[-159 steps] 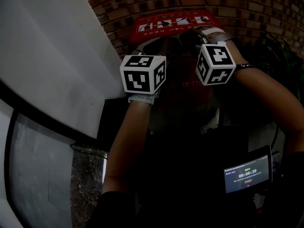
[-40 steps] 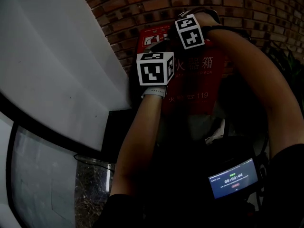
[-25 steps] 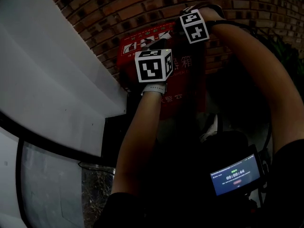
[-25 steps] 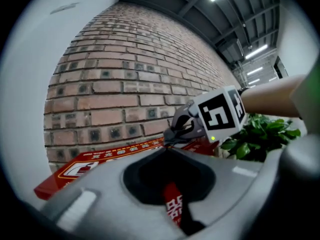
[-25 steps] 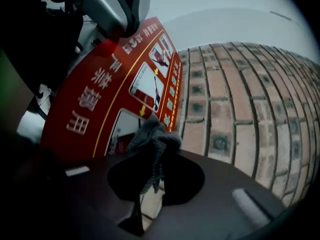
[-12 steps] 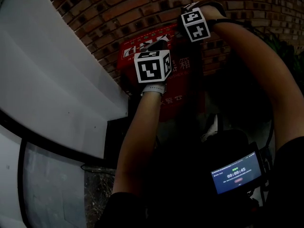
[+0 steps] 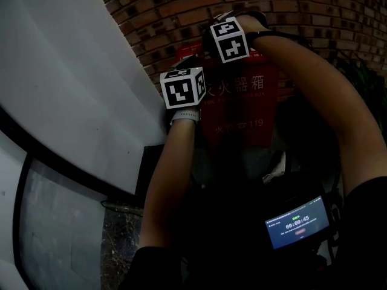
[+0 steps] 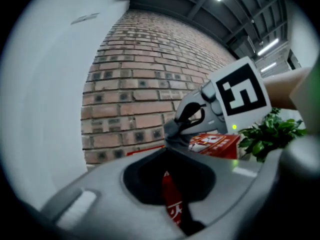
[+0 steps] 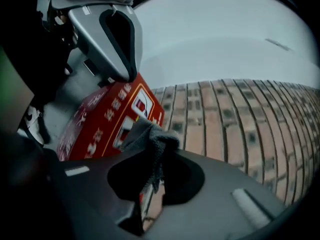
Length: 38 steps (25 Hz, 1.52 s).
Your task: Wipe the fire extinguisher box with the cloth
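Right claw [image 9: 149, 181] — clamped on grey cloth [image 9: 150, 140] by the top of the red box [image 7: 239, 110]; the head view hides this grip. Left claw [image 8: 172, 211] — nearly closed, empty, facing the box front.

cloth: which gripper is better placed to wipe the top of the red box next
Right. The right gripper is shut on the cloth at the box top edge; the left gripper has no cloth.
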Tool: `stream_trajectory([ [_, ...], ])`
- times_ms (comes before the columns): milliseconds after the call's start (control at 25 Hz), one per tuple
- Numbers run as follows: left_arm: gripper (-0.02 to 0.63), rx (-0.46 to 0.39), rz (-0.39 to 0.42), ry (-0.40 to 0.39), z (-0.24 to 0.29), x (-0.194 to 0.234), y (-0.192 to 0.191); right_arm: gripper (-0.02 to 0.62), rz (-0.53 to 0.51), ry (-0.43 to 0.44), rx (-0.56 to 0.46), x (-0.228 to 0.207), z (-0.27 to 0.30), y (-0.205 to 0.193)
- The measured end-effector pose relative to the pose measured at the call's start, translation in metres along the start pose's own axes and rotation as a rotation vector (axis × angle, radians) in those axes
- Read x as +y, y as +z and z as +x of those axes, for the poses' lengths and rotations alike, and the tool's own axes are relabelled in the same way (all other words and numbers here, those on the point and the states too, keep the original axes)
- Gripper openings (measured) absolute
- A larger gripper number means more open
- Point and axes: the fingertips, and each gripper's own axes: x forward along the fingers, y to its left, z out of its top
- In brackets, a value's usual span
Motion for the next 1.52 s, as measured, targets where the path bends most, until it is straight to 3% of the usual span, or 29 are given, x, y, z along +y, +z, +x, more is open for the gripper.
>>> stream_trajectory([
  [280, 0.002, 0.015, -0.023, 0.047, -0.018, 0.047, -0.026, 0.034, -0.027, 0.008, -0.115, 0.001, 0.032, 0.094],
  [520, 0.002, 0.029, -0.037, 0.051, -0.018, 0.061, -0.04, 0.034, -0.081, 0.053, -0.121, 0.018, 0.054, 0.12],
  [960, 0.002, 0.034, -0.032, 0.032, -0.013, 0.047, -0.042, 0.034, -0.064, 0.109, -0.086, 0.033, 0.053, 0.095],
  [1520, 0.002, 0.023, -0.001, -0.066, 0.017, -0.044, -0.029, 0.032, -0.04, 0.101, 0.004, 0.058, 0.018, 0.003],
])
